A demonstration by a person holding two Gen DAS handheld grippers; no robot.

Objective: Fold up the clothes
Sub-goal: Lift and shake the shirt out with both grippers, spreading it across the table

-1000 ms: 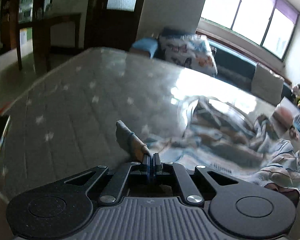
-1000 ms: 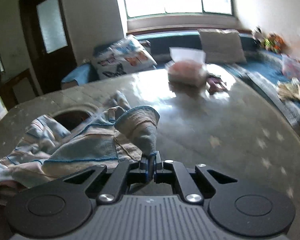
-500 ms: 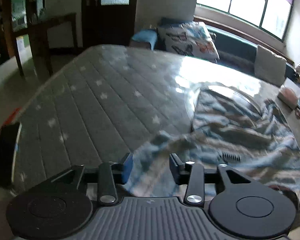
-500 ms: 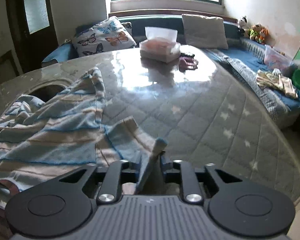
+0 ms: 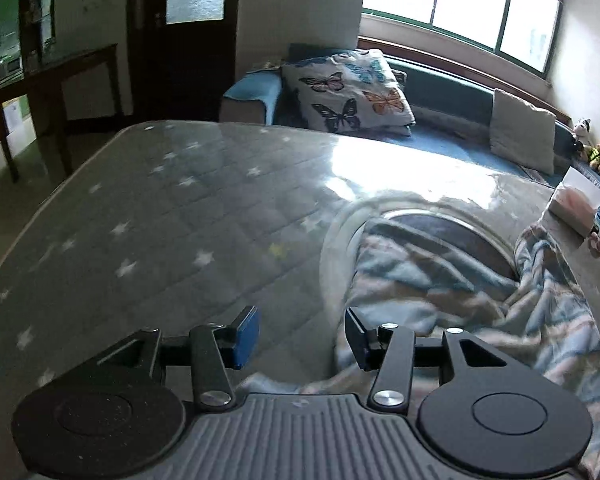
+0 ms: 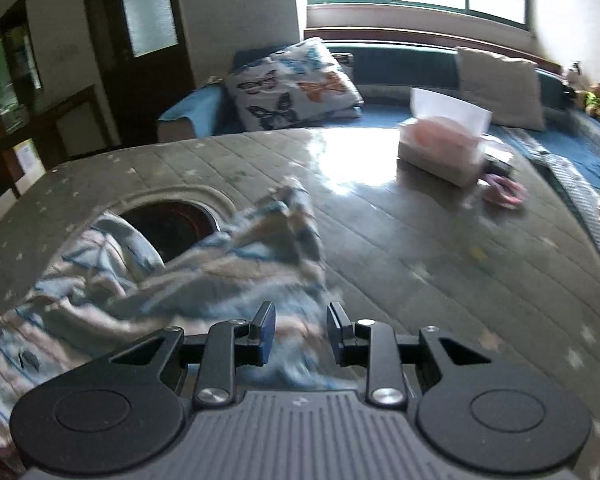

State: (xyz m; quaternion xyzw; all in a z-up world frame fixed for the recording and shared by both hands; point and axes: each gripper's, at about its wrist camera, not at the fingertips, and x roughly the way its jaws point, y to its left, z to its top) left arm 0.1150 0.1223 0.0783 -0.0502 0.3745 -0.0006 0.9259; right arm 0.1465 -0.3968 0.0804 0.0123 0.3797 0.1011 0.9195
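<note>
both tongs (image 5: 302, 336) (image 6: 300, 330) apart, left opening, nothing clamped; striped garment (image 5: 460, 300) crumpled on table (image 5: 180, 220).

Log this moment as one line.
left gripper: opening, empty | right gripper: open, empty | striped garment: crumpled on table

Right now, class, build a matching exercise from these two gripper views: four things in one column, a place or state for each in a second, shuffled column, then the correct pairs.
Things
1. striped garment
2. tissue box
3. butterfly pillow
4. left gripper

Places or states
A. on the blue couch behind the table
B. jaws opening, nothing between them
C. rumpled on the table, partly over the round opening
D. upright near the table's far edge, a white sheet sticking up

Pairs: 1-C, 2-D, 3-A, 4-B
</note>
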